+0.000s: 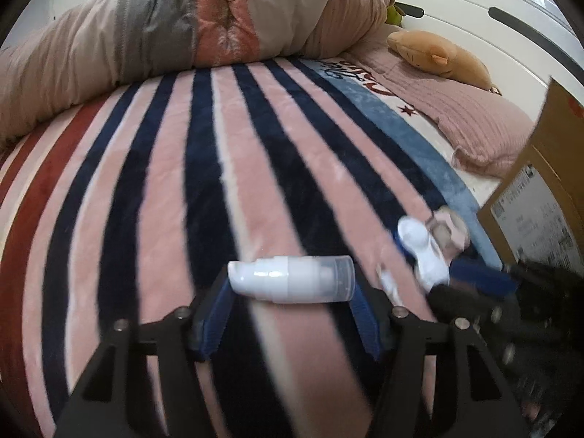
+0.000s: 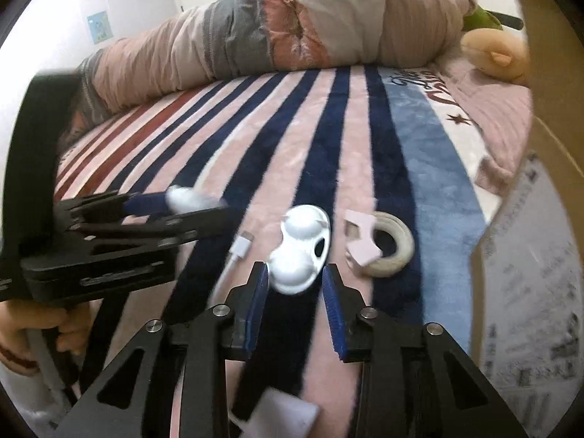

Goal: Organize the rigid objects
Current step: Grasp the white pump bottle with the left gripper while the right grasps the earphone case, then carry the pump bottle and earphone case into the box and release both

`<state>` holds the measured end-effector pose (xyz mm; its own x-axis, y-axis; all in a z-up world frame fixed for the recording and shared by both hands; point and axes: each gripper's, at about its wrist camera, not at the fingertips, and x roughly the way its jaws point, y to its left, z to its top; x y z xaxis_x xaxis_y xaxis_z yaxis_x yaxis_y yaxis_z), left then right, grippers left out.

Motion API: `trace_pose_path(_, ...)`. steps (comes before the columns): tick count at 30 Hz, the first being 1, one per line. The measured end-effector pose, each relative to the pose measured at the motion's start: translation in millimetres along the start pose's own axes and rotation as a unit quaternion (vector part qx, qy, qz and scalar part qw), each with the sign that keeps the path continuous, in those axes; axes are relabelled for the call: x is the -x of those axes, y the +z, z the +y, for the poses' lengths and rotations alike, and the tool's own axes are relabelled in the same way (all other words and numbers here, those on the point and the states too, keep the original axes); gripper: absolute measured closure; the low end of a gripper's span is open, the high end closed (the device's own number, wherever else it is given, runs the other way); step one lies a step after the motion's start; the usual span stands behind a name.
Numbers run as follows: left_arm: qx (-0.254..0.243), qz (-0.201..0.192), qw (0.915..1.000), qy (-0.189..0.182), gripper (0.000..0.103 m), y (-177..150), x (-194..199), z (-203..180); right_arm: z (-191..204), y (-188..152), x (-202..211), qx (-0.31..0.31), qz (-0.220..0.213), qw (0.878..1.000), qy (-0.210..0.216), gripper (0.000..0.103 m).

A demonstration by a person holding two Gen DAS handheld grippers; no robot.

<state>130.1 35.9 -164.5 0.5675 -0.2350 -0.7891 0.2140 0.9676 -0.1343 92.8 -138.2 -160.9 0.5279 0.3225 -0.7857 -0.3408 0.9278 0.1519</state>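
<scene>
Your left gripper (image 1: 292, 292) is clenched on the pump bottle (image 1: 292, 280) — the white bottle with its clear cap lies crosswise between the blue pads (image 1: 215, 319), base at the left pad and cap at the right one, held over the striped blanket (image 1: 164, 168) near its front edge; from the right wrist camera the same gripper (image 2: 193, 208) comes in from the left with the bottle (image 2: 186, 199) blurred at its tip. Just right of it on the blanket lies a white cable (image 2: 237, 252), its plug end pointing toward the far edge. Next comes the white two-lobed plastic piece (image 2: 301, 250), lying flat on the blanket; your right gripper (image 2: 295, 284) has its fingers released, spread to either side of the near lobe, the left pad (image 2: 257, 306) close against it and the right pad apart from it. In the left wrist view that piece (image 1: 419, 252) sits right of the bottle, with the right gripper (image 1: 474, 277) dark and blurred beyond it. Further right a roll of tape (image 2: 388, 244) lies flat, with a pale pink block (image 2: 359, 239) resting against its left side. At the blanket's right edge stands a cardboard box (image 1: 540, 197), its printed label facing the blanket. Along the far edge a rolled quilt (image 1: 164, 33) is heaped, and a tan plush toy (image 1: 438, 54) rests in the far right corner
</scene>
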Motion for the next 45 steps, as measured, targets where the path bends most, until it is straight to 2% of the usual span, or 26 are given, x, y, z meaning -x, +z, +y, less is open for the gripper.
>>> trace_pose_path(3,0.022,-0.002,0.9997,-0.009,0.046,-11,9,8,0,-3,2,-0.001,-0.002,1.000,-0.011,0.076)
trace_pose_path(6,0.029,-0.004,0.9995,-0.015,0.046,-14,11,11,3,1,-1,-0.004,-0.010,1.000,0.000,0.076)
trace_pose_path(15,0.046,-0.006,0.9986,-0.026,0.044,-13,6,16,7,19,-27,0.008,-0.005,0.999,-0.039,0.076)
trace_pose_path(19,0.045,-0.007,0.9988,-0.018,0.044,-14,6,13,8,26,-32,0.000,-0.006,0.999,-0.043,0.069)
trace_pose_path(22,0.044,-0.007,0.9990,-0.010,0.046,-16,7,12,10,29,-36,0.009,-0.002,0.998,-0.055,0.070)
trace_pose_path(23,0.037,-0.007,0.9993,-0.006,0.046,-17,7,11,10,29,-36,0.011,-0.004,0.998,-0.059,0.076)
trace_pose_path(24,0.035,-0.010,0.9993,-0.005,0.046,-18,8,10,10,29,-35,0.011,-0.006,0.998,-0.059,0.077)
trace_pose_path(27,0.035,-0.013,0.9993,-0.009,0.046,-20,11,12,10,27,-28,0.015,-0.020,0.998,-0.053,0.077)
trace_pose_path(34,0.051,-0.026,0.9984,-0.003,0.046,-24,29,21,27,23,7,0.046,-0.044,0.998,-0.016,0.077)
trace_pose_path(40,0.065,-0.062,0.9959,0.013,0.046,-31,68,29,45,19,53,0.070,-0.073,0.995,0.016,0.077)
trace_pose_path(43,0.072,-0.090,0.9933,-0.010,0.046,-24,97,20,50,18,88,0.086,-0.098,0.991,0.037,0.077)
trace_pose_path(45,0.055,-0.102,0.9932,-0.015,0.046,-17,114,3,47,18,117,0.087,-0.126,0.987,0.039,0.077)
